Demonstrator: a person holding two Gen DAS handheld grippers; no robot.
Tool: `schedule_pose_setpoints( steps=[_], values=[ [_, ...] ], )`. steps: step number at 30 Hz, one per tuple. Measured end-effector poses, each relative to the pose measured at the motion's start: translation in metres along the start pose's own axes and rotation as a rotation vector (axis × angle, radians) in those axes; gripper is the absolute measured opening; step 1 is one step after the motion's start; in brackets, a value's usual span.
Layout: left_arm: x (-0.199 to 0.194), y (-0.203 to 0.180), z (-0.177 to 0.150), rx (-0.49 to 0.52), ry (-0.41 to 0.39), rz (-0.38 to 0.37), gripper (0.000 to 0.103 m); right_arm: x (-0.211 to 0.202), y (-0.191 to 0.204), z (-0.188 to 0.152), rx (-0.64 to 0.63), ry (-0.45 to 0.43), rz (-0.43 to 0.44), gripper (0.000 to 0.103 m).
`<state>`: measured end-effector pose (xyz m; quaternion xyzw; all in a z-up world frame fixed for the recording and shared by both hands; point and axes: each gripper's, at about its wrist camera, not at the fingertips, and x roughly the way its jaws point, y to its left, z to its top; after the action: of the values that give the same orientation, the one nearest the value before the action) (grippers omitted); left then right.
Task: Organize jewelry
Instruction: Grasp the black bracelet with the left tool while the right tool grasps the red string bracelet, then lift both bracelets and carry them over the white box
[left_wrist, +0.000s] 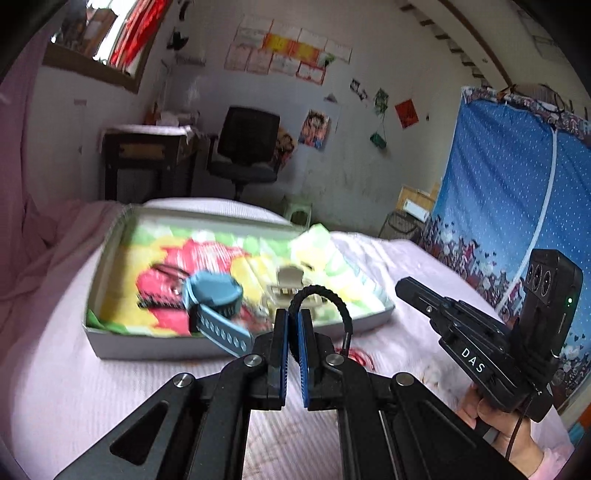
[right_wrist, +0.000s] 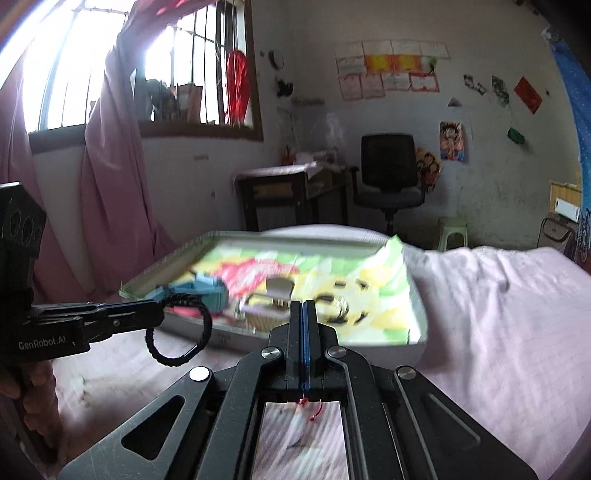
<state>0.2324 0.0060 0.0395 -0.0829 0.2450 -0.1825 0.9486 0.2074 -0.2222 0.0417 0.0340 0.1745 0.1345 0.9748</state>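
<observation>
**Inspector A:** Start with the largest item.

**Inspector B:** A bed with a pink cover (left_wrist: 74, 369). On it sits a shallow white box (left_wrist: 110, 345) lined with a bright red, yellow and green cloth (left_wrist: 207, 254).

**Inspector A:** Contents of the box?

**Inspector B:** A blue watch (left_wrist: 212, 291) with its strap lying over the near wall, a beige hair claw (left_wrist: 291, 286) beside it, and a dark item to the watch's left, too blurred to identify.

**Inspector A:** Left gripper?

**Inspector B:** The left gripper (left_wrist: 294, 317) is clamped on a black braided bracelet (left_wrist: 325, 295). The right wrist view shows the bracelet (right_wrist: 181, 328) hanging from the tips, above the cover just in front of the box.

**Inspector A:** Right gripper?

**Inspector B:** The right gripper (right_wrist: 303, 314) has its pads pressed together. A thin red string (right_wrist: 314, 410) shows below them; whether it is pinched, I cannot tell.
</observation>
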Motion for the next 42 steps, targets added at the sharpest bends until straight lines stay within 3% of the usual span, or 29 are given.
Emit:
schedule_pose_setpoints(
  steps=[5, 10, 15, 20, 31, 33, 35, 42],
  values=[
    [0.0, 0.008, 0.001, -0.023, 0.0, 0.009, 0.005, 0.005, 0.006, 0.012, -0.026, 0.018, 0.008, 0.0],
    [0.012, 0.013, -0.006, -0.047, 0.051, 0.005, 0.005, 0.022, 0.009, 0.003, -0.054, 0.192, 0.036, 0.001],
    [0.018, 0.012, -0.01, -0.049, 0.079, 0.012, 0.005, 0.032, 0.002, -0.012, -0.057, 0.304, 0.039, 0.004],
    [0.018, 0.013, -0.011, -0.054, 0.079, 0.009, 0.005, 0.039, 0.001, -0.021, -0.05, 0.355, 0.044, 0.029],
    [0.019, 0.014, -0.012, -0.053, 0.088, 0.01, 0.005, 0.056, 0.006, -0.032, -0.063, 0.431, 0.02, 0.029],
    [0.019, 0.014, -0.012, -0.052, 0.088, 0.011, 0.005, 0.057, 0.007, -0.033, -0.066, 0.433, 0.018, 0.023],
    [0.019, 0.014, -0.012, -0.052, 0.087, 0.01, 0.005, 0.056, 0.007, -0.032, -0.067, 0.431, 0.017, 0.01],
    [0.017, 0.013, -0.011, -0.052, 0.059, 0.001, 0.005, 0.048, 0.005, -0.028, -0.063, 0.391, 0.019, 0.006]
  ],
)
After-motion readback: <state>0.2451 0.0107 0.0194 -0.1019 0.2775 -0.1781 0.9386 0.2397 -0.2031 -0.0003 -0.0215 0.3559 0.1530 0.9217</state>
